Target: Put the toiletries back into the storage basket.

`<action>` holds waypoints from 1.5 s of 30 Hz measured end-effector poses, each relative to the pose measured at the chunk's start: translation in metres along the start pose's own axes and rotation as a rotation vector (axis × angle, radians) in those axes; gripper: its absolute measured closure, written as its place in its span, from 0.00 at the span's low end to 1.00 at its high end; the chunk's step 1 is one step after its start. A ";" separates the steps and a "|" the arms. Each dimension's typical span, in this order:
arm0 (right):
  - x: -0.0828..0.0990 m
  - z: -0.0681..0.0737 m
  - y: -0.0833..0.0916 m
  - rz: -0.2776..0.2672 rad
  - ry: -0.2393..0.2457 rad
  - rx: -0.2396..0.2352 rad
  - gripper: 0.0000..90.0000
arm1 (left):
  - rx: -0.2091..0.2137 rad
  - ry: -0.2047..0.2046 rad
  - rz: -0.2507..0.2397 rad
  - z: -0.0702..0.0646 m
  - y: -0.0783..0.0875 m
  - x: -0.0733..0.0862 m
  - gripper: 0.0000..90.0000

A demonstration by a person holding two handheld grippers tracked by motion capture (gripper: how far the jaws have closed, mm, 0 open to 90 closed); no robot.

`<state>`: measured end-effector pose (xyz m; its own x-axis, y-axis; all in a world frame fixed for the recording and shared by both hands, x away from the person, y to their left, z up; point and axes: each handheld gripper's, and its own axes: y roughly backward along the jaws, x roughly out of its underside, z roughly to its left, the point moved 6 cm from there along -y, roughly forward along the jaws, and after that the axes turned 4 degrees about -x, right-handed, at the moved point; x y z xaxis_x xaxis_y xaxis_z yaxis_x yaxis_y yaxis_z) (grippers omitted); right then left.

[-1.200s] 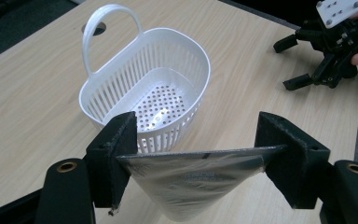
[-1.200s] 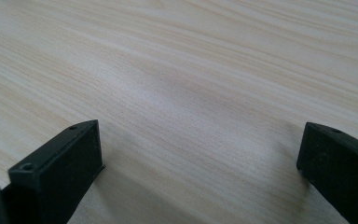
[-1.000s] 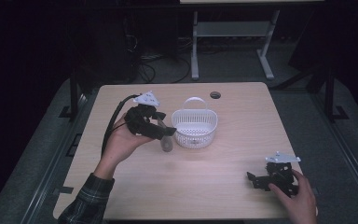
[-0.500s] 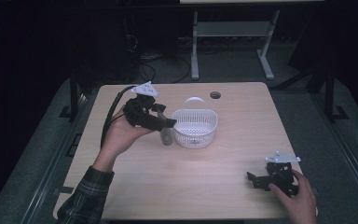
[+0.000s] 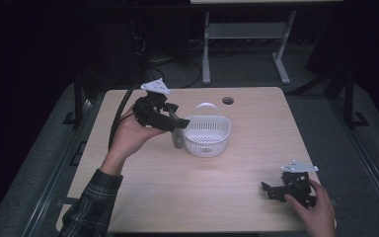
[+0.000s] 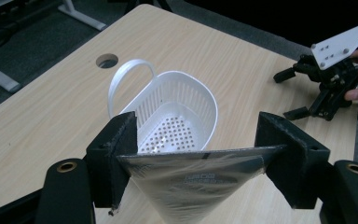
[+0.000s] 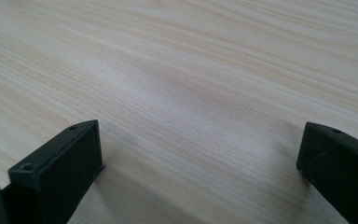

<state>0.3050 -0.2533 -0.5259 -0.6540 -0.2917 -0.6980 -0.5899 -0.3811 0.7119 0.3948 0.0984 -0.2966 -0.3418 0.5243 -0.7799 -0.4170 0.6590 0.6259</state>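
Your left gripper [image 6: 193,154] clamps a clear pouch [image 6: 191,184] beside the basket [image 5: 207,134]; right gripper [image 7: 198,163] (jaws wide, nothing held) sits low over the counter [image 5: 177,192].

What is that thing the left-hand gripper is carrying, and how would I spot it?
Start at the wooden table and find the white basket near its middle. Just left of it, the left gripper holds a clear plastic packet above the tabletop, pinched at both edges. It is see-through and crinkly, tapering downward, unlike the stiff, perforated basket.
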 end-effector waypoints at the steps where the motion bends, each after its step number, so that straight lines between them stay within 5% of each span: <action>1: 0.000 0.000 0.000 0.001 0.000 -0.001 0.00 | 0.001 0.004 -0.003 0.000 -0.001 -0.002 0.33; 33: 0.000 0.000 0.000 0.000 0.001 -0.001 0.00 | -0.034 0.014 -0.017 0.015 -0.043 -0.031 0.33; 45: 0.000 0.000 0.000 0.000 0.000 -0.001 0.00 | -0.051 0.017 -0.007 0.016 -0.060 -0.029 0.33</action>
<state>0.3050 -0.2532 -0.5260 -0.6541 -0.2920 -0.6978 -0.5892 -0.3818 0.7121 0.4428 0.0522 -0.3116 -0.3526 0.5102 -0.7845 -0.4615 0.6345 0.6200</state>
